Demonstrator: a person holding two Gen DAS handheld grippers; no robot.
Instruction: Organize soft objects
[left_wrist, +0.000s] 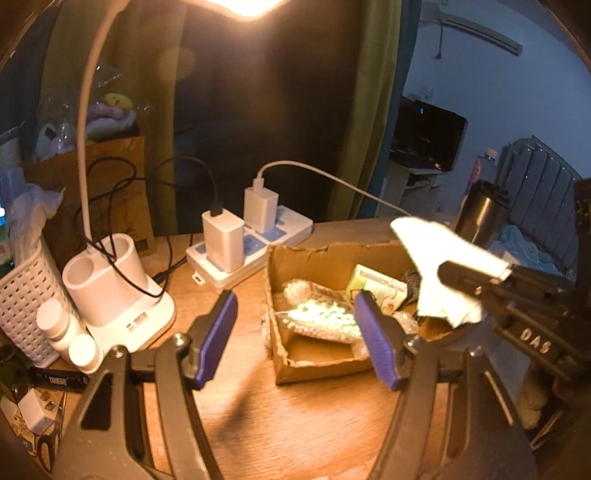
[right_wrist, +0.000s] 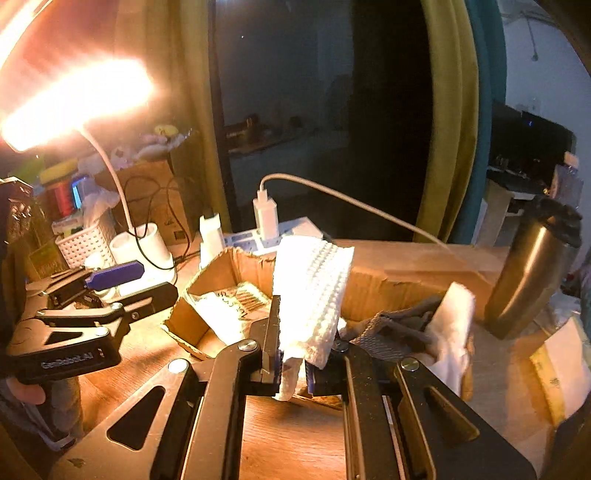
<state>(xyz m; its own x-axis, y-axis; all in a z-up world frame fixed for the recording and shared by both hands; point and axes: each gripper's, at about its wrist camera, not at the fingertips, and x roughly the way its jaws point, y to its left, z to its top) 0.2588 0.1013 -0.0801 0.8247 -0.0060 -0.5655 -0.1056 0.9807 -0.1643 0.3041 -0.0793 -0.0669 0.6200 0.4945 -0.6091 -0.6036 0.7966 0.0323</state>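
Note:
My right gripper (right_wrist: 293, 363) is shut on a white folded paper towel (right_wrist: 314, 295) and holds it above the near edge of a torn cardboard box (right_wrist: 207, 280). The towel also shows in the left wrist view (left_wrist: 447, 266), over the box's right side. The box (left_wrist: 314, 363) holds plastic packets (left_wrist: 321, 317) and a small carton (left_wrist: 380, 286). My left gripper (left_wrist: 295, 339) is open and empty, just left of and in front of the box; it also shows in the right wrist view (right_wrist: 114, 275). A grey cloth (right_wrist: 391, 328) and a white wad (right_wrist: 454, 325) lie at the box's right.
A white lamp base with cups (left_wrist: 118, 288) and a power strip with chargers (left_wrist: 251, 236) stand behind the box. A white basket (left_wrist: 22, 295) and small bottles (left_wrist: 70, 336) are at the left. A steel tumbler (right_wrist: 532, 277) stands at the right.

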